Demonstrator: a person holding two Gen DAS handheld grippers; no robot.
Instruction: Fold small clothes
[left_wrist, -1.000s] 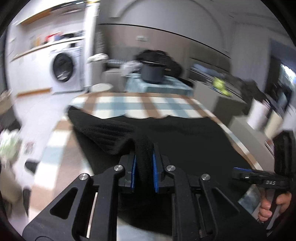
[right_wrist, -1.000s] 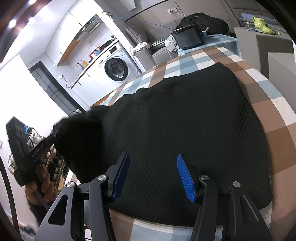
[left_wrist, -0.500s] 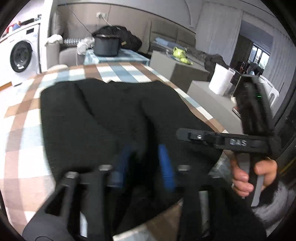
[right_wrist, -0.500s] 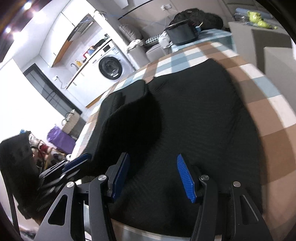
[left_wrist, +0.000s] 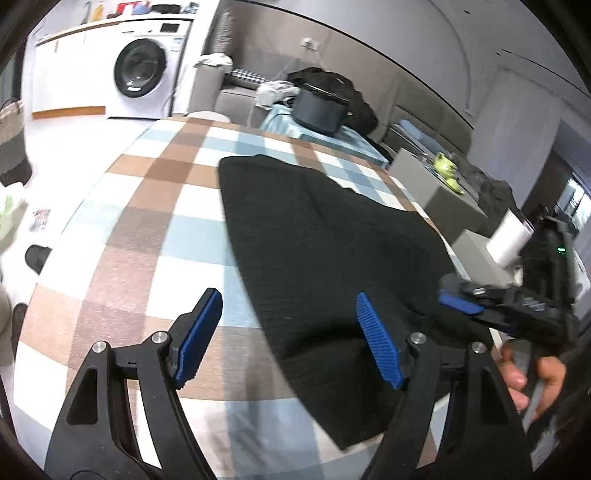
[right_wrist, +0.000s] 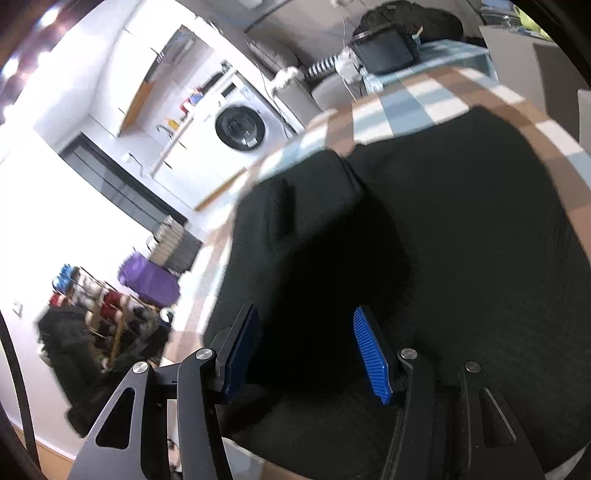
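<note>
The left claw (left_wrist: 288, 339) hovers released over the near edge of the checked table (left_wrist: 147, 229), its blue pads (left_wrist: 199, 332) spread wide, one over bare cloth and one over the black knit garment (left_wrist: 325, 236). A second ago it was clenched on a raised fold of that garment; the fold now lies flat across the body. The right claw (right_wrist: 304, 350), also spread and grasping nothing, hangs above the garment (right_wrist: 461, 240), whose near hem is cut off behind its frame and lost in shadow. In the left view the right claw (left_wrist: 461, 302) is blurred at the garment's right edge, the person's hand (left_wrist: 532, 384) partly out of frame. Open checked table lies left of the garment; its right side runs close to the table's edge. Beyond stand a dark pot (left_wrist: 321, 110) and a washing machine (left_wrist: 140, 70).
</note>
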